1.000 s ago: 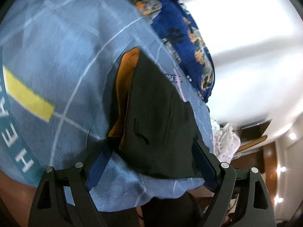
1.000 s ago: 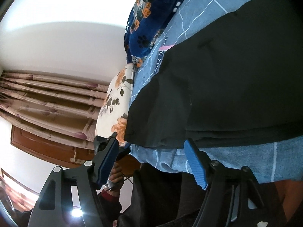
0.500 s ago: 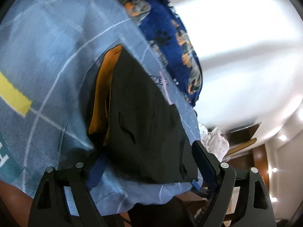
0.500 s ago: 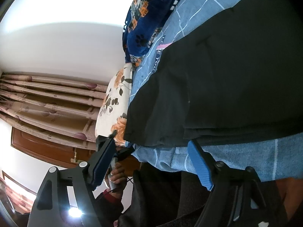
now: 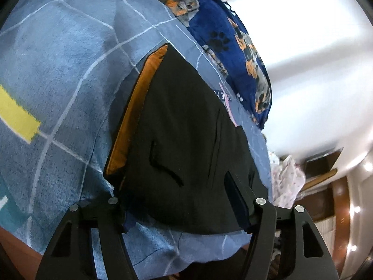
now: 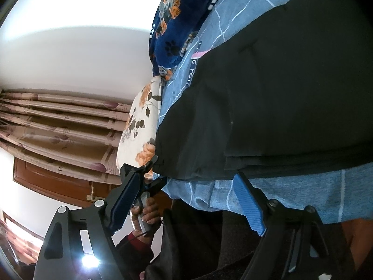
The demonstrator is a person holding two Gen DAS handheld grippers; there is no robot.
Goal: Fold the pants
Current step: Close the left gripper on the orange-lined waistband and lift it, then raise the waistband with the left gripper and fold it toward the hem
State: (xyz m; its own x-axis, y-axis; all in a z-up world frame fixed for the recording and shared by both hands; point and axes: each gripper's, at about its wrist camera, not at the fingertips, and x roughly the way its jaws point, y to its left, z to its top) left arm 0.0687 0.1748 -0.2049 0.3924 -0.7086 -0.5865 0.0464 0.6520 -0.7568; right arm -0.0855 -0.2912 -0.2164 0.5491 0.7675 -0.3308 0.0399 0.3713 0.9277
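Black pants [image 5: 186,140] lie flat, partly folded, on the blue grid bedsheet [image 5: 65,74], orange lining [image 5: 135,107] showing along one edge. My left gripper [image 5: 181,200] has its jaws spread wide across the near hem, gripping nothing. My right gripper [image 6: 184,198] is also wide open, just below the pants' near edge, holding nothing. Dark blue paw-print blanket [image 6: 179,23] beyond.
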